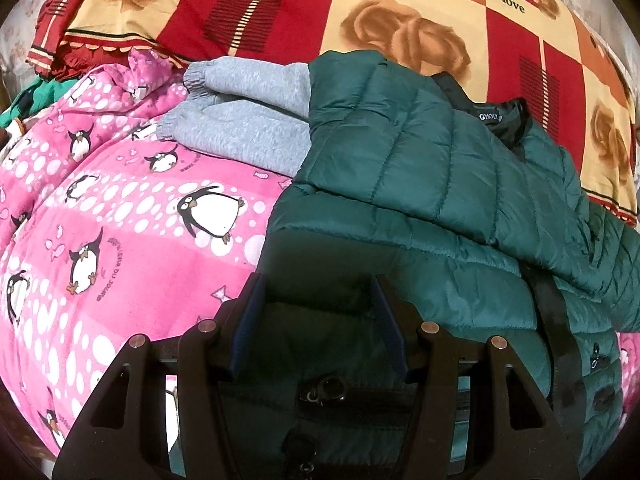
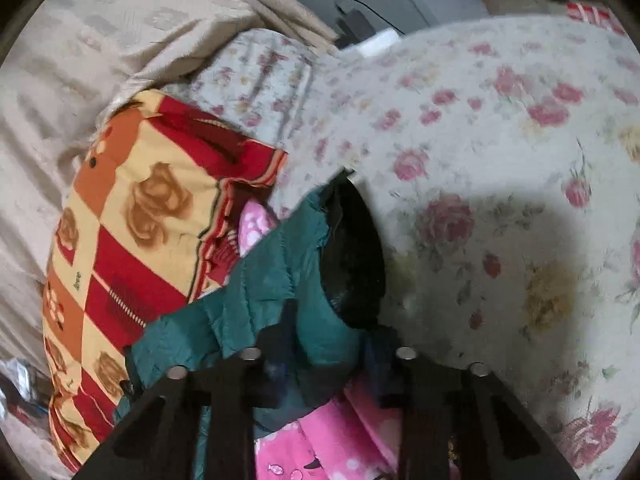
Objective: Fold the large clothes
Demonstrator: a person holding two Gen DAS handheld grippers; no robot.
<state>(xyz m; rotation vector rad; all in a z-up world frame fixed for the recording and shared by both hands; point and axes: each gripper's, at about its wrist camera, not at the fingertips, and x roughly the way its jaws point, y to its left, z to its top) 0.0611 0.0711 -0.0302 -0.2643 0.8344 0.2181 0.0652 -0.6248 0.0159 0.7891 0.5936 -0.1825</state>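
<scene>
The left gripper (image 1: 316, 312) sits low over the green puffy jacket (image 1: 440, 184). Its two blue pads (image 1: 248, 320) stand about half open. Jacket cloth lies between and under them, but I cannot tell if they pinch it. The jacket is shiny and quilted in soft squares, with a black collar (image 1: 496, 120) that has a small label. A dark strap (image 1: 556, 320) runs down its right side. One flap is folded over the body, so its edge makes a slanted line across the middle.

Left of the jacket lies a fuzzy pink penguin blanket (image 1: 120, 220) with white dots. It is wide and bare, so there is room to move on that side. Past the jacket sits a soft grey sweatshirt (image 1: 248, 116) with stretchy cuffs, partly tucked under the jacket's top edge. Behind everything is a red and yellow checked quilt (image 1: 360, 12) with brown roses.

The right gripper (image 2: 330, 344) is nearly shut, with a bunch of the green jacket (image 2: 256, 280) between its fingers. It seems to be pinching the cloth. The black lining (image 2: 352, 256) shows just ahead, at the jacket's edge. The picture is a bit blurry here. To the right spreads a pale flowered sheet (image 2: 500, 160), flat and open, with lots of room. To the left the checked quilt (image 2: 132, 208) hangs in a lump.
</scene>
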